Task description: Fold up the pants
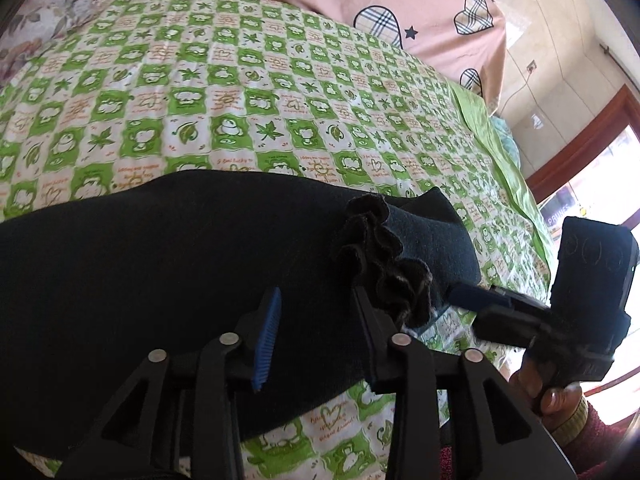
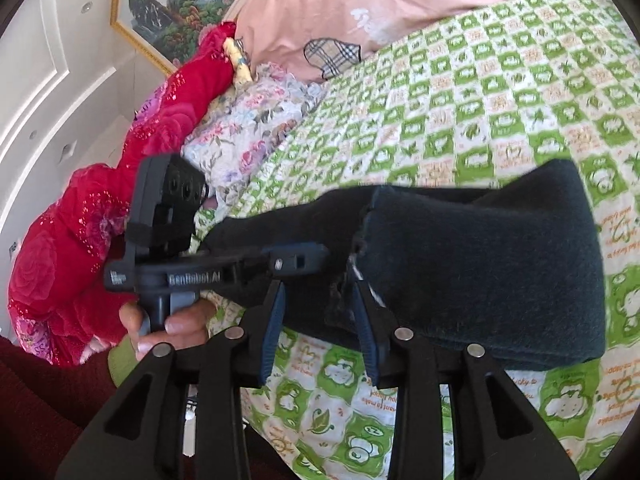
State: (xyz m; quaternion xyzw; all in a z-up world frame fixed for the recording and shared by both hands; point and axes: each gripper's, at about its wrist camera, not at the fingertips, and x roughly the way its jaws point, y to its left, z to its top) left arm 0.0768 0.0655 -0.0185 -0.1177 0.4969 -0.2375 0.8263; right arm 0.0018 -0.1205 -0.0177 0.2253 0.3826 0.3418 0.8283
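The dark pants lie across the green-checked bedsheet, with a ruffled waistband end at the right. My left gripper is open, its blue-padded fingers over the cloth near the ruffle. My right gripper is open, its fingers astride the folded pants' near edge without pinching it. In the left wrist view the right gripper reaches in at the pants' end. In the right wrist view the left gripper lies on the cloth.
A pink quilt with plaid hearts bunches at the bed's far side. A floral pillow and a red blanket lie at the bed's left. The bed's right edge drops toward a doorway.
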